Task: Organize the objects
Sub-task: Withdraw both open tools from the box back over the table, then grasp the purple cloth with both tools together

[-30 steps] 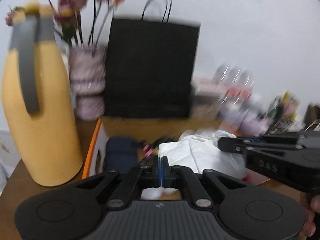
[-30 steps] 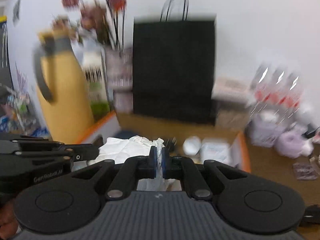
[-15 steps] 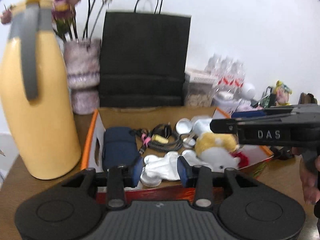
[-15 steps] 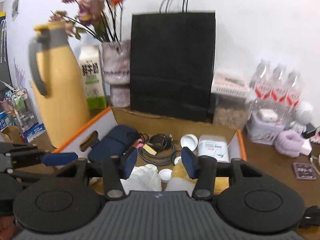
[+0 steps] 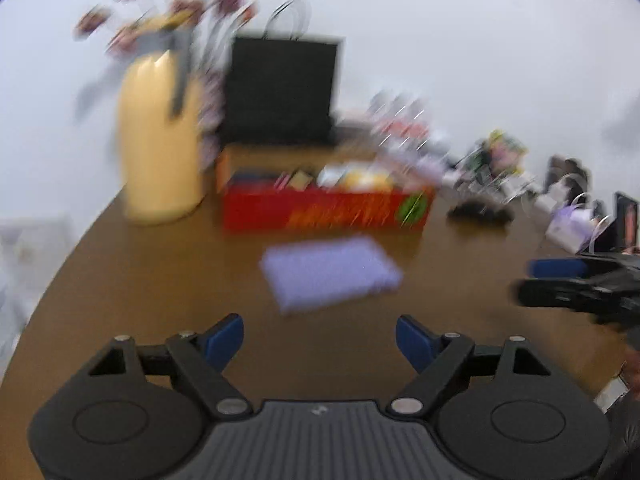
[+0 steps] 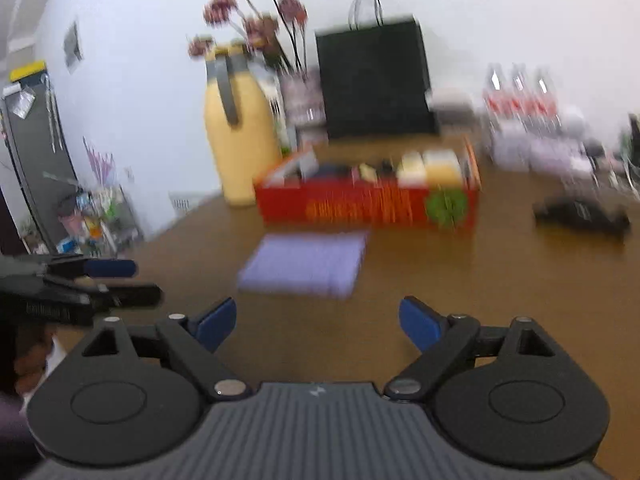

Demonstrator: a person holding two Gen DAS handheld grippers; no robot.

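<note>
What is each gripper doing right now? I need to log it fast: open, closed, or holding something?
Left gripper: fingers opening, wide apart, nothing between them.
Right gripper: fingers opening, wide apart, nothing between them.

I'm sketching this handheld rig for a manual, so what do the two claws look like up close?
Both match. The left claw and the right claw each have a matte black body with a ribbed grey centre plate, two round black discs at the sides, black linkage arms with silver pivot pins, and blue pads on the fingertips. A small pale logo sits on the plate. No cables or sleeves are visible.
</note>
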